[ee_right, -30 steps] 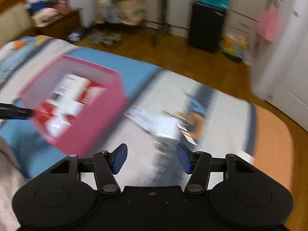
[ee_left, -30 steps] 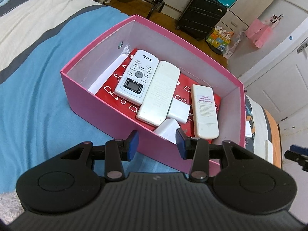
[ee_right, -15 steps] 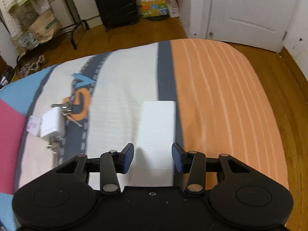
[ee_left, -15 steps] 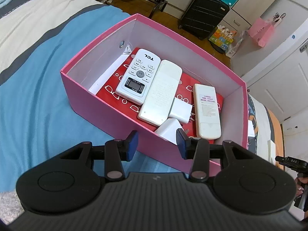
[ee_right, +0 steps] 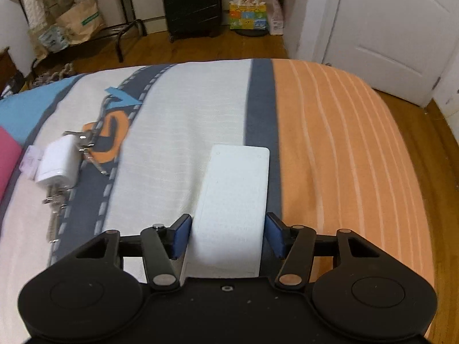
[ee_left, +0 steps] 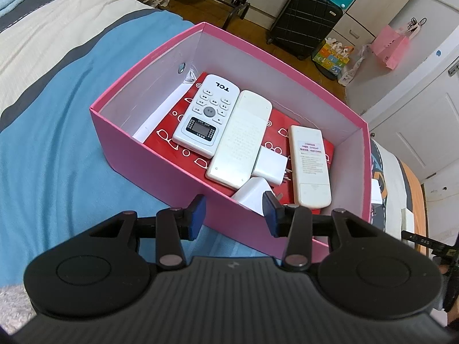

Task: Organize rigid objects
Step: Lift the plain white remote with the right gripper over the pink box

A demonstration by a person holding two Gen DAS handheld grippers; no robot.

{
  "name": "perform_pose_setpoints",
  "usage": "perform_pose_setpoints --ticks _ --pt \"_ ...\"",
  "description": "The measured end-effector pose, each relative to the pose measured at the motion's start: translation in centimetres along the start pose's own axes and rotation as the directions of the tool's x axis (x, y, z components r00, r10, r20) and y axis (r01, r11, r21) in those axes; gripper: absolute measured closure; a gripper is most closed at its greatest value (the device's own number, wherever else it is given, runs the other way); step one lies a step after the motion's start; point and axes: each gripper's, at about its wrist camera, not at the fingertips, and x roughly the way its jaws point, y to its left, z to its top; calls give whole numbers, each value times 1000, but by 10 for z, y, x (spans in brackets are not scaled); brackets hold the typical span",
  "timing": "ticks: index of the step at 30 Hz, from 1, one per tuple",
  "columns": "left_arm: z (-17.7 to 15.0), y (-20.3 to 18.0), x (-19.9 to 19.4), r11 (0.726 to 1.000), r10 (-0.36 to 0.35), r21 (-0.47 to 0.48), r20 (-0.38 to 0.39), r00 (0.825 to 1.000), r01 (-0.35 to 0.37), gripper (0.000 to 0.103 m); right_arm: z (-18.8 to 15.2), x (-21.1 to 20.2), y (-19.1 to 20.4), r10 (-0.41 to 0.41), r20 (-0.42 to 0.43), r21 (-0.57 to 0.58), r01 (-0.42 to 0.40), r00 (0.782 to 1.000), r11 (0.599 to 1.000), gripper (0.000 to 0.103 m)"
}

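The white remote (ee_right: 233, 200) is what my next move turns on. In the right wrist view it lies face-down on the bed (ee_right: 344, 143), running from the gap of the right gripper (ee_right: 226, 233) out toward 12 o'clock. Its long axis is in line with my fingers, so the jaws straddle its near end across the short width. They are spread, with a sliver of gap on each side, not yet pressing. At 10 o'clock, well apart, a white charger (ee_right: 58, 162) sits among some keys (ee_right: 86, 140), and the pink box's corner shows at the 9 o'clock edge.

In the left wrist view, the left gripper (ee_left: 234, 215) hangs released and holding nothing over the near wall of the pink box (ee_left: 160, 157). Inside, from 11 to 1 o'clock, lie a TCL remote (ee_left: 206, 114), a plain remote (ee_left: 239, 140), two adapters and a labelled remote (ee_left: 311, 166).

I judge the right hand far nearer the loose remote; it need only clench, then carry toward 9 o'clock.
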Motion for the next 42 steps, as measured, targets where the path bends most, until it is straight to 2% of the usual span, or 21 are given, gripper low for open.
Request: perform_pose_setpoints --ticks 2,3,7,10,14,19,22,25,30,33,38,42 --pt "1 1 0 1000 -2 -1 -2 1000 2 61 1 -10 -5 82 -19 52 -80 996 995 42" --pt "1 1 0 1000 -3 -2 -3 1000 3 61 0 -13 -4 95 -36 62 -93 995 994 42" --pt "1 1 1 1000 -3 1 0 1000 3 61 -13 -20 12 156 -145 19 -155 977 988 42" --pt "1 2 1 1000 -2 2 0 1000 2 61 -20 -13 29 119 -195 -50 -131 974 990 41" --pt "1 1 0 1000 -3 1 0 1000 3 61 -15 1 41 62 -170 -85 -77 983 993 42" --pt "0 1 0 1000 -1 1 1 1000 1 61 -21 -8 54 34 -130 -102 -48 991 994 44" --pt "0 1 0 1000 -2 3 2 1000 2 61 -20 -26 65 61 -97 -120 -73 993 990 44" --pt "0 1 0 1000 -2 4 4 1000 2 61 -17 -47 80 90 -29 -147 -93 996 985 44" --pt "0 2 0 1000 -1 4 4 1000 1 61 -23 -77 112 167 72 -182 -151 983 972 44" --pt "-1 2 -1 1000 -2 4 3 1000 2 61 -25 -101 136 249 120 -213 -220 961 952 44" --pt "0 2 0 1000 -4 8 4 1000 4 61 -14 -147 183 424 177 -317 -356 888 879 44" --pt "1 1 0 1000 -1 -7 1 1000 1 61 -9 -172 227 501 248 -393 -387 829 834 44"
